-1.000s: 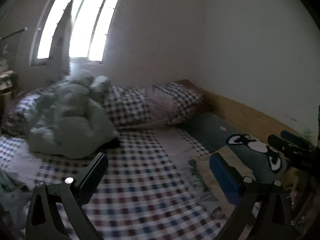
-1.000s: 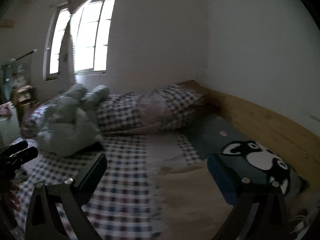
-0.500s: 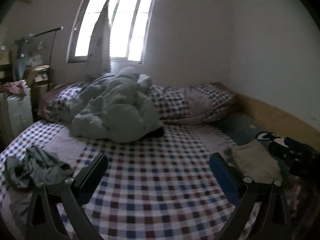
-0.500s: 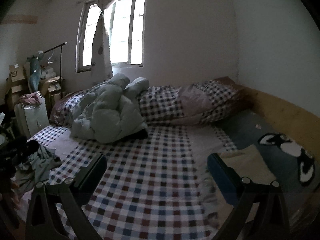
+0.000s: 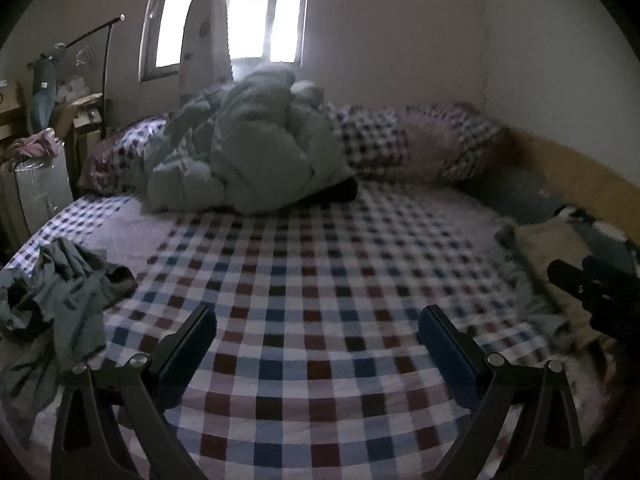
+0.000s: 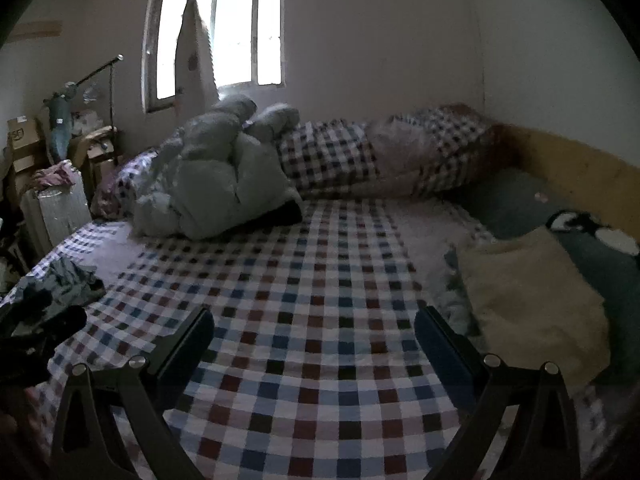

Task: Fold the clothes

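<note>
We have a tan folded cloth (image 6: 528, 300) by the bed's (image 5: 320, 360) right edge, a crumpled grey garment (image 5: 60, 300) left unfolded, and our left gripper (image 5: 318, 340) and right gripper (image 6: 314, 338) wide open, empty.

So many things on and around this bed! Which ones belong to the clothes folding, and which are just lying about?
For the folding:
- crumpled grey garment, unfolded
- beige folded cloth, apparently done
- left gripper, open
- right gripper, open

Just lying about:
- pale green duvet
- checked pillows
- dark blanket with cartoon face
- white suitcase
</note>
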A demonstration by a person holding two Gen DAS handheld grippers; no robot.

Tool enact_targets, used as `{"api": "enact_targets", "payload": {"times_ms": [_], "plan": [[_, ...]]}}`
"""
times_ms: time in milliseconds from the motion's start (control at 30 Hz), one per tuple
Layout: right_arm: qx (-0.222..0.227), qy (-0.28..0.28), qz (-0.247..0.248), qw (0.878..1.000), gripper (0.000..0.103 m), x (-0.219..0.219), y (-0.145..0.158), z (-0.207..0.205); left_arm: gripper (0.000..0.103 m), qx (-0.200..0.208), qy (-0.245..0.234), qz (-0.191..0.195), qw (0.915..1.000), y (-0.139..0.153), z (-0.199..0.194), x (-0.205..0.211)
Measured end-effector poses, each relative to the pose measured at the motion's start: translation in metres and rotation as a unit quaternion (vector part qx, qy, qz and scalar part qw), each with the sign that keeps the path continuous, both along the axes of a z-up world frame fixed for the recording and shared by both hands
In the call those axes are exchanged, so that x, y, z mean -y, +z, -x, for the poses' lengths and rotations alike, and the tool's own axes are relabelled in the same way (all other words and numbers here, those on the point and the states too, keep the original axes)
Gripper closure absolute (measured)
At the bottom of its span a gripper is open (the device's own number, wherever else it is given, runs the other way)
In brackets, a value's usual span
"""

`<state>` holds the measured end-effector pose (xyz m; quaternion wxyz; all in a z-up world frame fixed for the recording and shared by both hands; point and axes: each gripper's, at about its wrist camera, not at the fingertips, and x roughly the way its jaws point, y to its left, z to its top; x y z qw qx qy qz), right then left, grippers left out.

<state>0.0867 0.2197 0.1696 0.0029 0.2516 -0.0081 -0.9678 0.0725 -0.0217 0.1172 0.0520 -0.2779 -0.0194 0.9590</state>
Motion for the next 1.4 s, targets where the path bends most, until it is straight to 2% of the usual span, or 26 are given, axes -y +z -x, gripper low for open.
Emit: {"api": "enact_targets", "payload": {"times_ms": [200,333,500,633,733,967,1167,1400], "plan": [[0.029,-0.005,0.008,1.0,0.0,-0.008,-0.048,0.027,0.0,0.035,0.0,0.003,0.9994,-0.045,0.028,-0.006],[0.055,0.0,-0.002,0.998,0.0,-0.012,-0.083,0.046,0.0,0.052,-0.005,0.005,0.9986,-0.063,0.04,-0.013],[0.093,0.001,0.01,0.996,0.0,-0.018,-0.114,0.059,0.0,0.067,-0.011,0.017,0.9975,-0.082,0.051,-0.024],[0.098,0.006,-0.01,0.995,0.0,-0.017,-0.129,0.067,0.0,0.076,-0.021,0.031,0.9964,-0.092,0.052,-0.033],[0.111,0.011,-0.003,0.994,0.0,-0.017,-0.136,0.072,0.0,0.089,-0.02,0.034,0.9953,-0.099,0.055,-0.035],[0.132,0.009,0.001,0.991,0.0,-0.015,-0.15,0.079,0.0,0.118,-0.003,0.016,0.9929,-0.114,0.065,-0.027],[0.16,0.007,-0.005,0.987,0.0,-0.01,-0.164,0.083,0.0,0.122,-0.003,0.011,0.9925,-0.119,0.067,-0.027],[0.171,0.006,-0.001,0.985,0.0,-0.012,-0.169,0.085,0.0,0.127,-0.004,0.012,0.9918,-0.122,0.068,-0.026]]}}
